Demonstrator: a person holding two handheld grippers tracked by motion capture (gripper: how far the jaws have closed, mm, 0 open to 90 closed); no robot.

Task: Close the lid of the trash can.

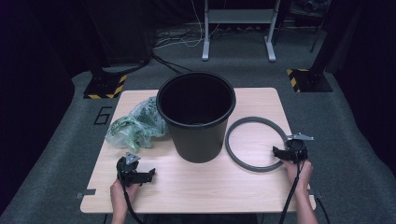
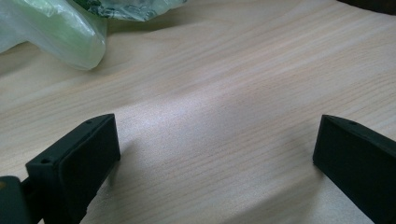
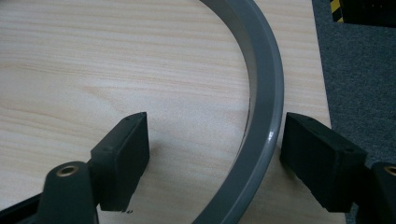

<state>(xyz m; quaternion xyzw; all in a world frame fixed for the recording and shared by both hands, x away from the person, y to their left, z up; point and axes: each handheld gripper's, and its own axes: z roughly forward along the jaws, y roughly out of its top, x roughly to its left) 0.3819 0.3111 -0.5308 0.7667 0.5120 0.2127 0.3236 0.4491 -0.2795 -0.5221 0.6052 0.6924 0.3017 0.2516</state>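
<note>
The right gripper [image 3: 215,154] stands with its jaws spread wide on either side of the flat grey plastic ring [image 3: 266,116], which lies on the pale wood-grain table [image 3: 93,60]. The ring's band runs between the two jaws, close against the outer one and well clear of the inner one. In the high view the right gripper [image 1: 286,151] sits at the ring's [image 1: 243,161] near right edge, with the tall black plastic bucket [image 1: 196,135] just beyond the ring's far left side.

The left gripper [image 2: 217,144] is also spread open and holds nothing; bare tabletop lies between its jaws, and the crumpled translucent green plastic bag [image 2: 60,32] rests ahead of it and off to its left (a liner for the bucket, most likely).

The step in hand looks like taking hold of the ring. To do it well, I would shift the right gripper slightly outward so the band sits midway between the jaws, keep the jaw tips low against the wood so they catch the band's full height, and then close squarely across it. The ring's smooth, glossy face could slip under a skewed pinch, so a grip at right angles to the curve seems safest before lifting.
</note>
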